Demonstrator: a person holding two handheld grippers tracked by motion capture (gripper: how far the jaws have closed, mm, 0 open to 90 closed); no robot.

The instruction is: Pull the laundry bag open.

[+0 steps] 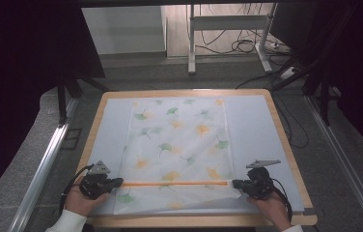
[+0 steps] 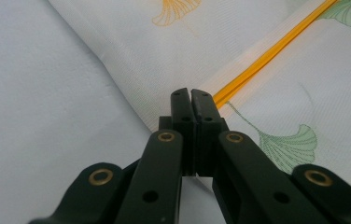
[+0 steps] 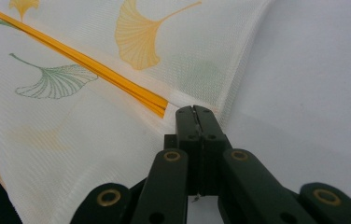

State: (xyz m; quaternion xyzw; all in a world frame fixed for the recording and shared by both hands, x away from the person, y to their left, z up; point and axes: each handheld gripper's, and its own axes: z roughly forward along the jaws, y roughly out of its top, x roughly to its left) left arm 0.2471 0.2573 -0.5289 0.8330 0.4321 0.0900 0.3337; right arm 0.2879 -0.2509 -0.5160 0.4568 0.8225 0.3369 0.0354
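Note:
A sheer white cloth [image 1: 177, 140] printed with green and orange ginkgo leaves lies spread on the table's pale mat [image 1: 254, 125]. An orange stripe [image 1: 174, 183] runs across it near the front, straight from one gripper to the other. My left gripper [image 1: 120, 181] is shut on the cloth's edge at the stripe's left end; in the left gripper view its jaws [image 2: 191, 93] meet where the stripe [image 2: 267, 56] stops. My right gripper [image 1: 235, 183] is shut on the cloth at the stripe's right end, and the cloth [image 3: 94, 140] there rises toward the closed jaws [image 3: 193, 109].
The table's wooden rim [image 1: 286, 145] frames the mat, with bare mat on both sides of the cloth. Beyond the far edge stand a white metal stand [image 1: 191, 43] and loose cables [image 1: 240, 46] on the floor. Metal rails [image 1: 44, 164] run along both sides.

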